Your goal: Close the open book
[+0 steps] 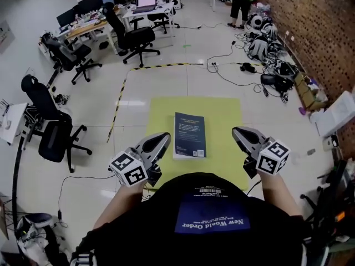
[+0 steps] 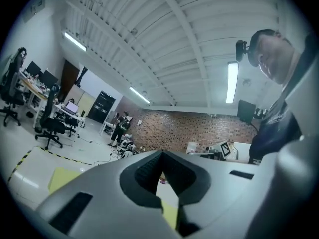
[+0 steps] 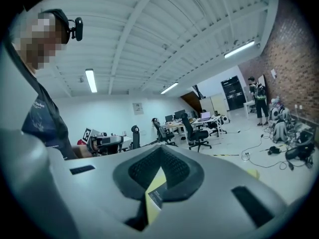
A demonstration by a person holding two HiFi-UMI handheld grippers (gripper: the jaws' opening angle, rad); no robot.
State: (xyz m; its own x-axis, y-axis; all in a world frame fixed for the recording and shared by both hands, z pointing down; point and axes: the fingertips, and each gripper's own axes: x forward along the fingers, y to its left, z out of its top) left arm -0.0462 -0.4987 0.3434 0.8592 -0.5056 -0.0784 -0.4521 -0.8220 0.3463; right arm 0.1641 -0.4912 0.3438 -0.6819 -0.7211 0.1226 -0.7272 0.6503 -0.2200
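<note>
A dark blue book (image 1: pixel 189 134) lies closed, cover up, on a yellow-green mat (image 1: pixel 161 115) on the floor. My left gripper (image 1: pixel 161 140) hangs above the mat's near left part, just left of the book, its jaws together with nothing in them. My right gripper (image 1: pixel 239 133) is held up on the book's right side, apart from it, jaws also together. In the left gripper view the left gripper (image 2: pixel 162 153) has its tips meeting, with mat (image 2: pixel 62 178) below. The right gripper view shows the right gripper (image 3: pixel 160 147) closed, with a book corner (image 3: pixel 155 197) through the gap.
Black office chairs (image 1: pixel 55 140) stand left of the mat, and more chairs (image 1: pixel 136 37) and desks with a laptop (image 1: pixel 145 1) lie beyond. Yellow-black tape (image 1: pixel 119 101) runs along the floor. Cables and gear (image 1: pixel 266 49) crowd the brick wall at right. A person (image 1: pixel 241 1) stands far off.
</note>
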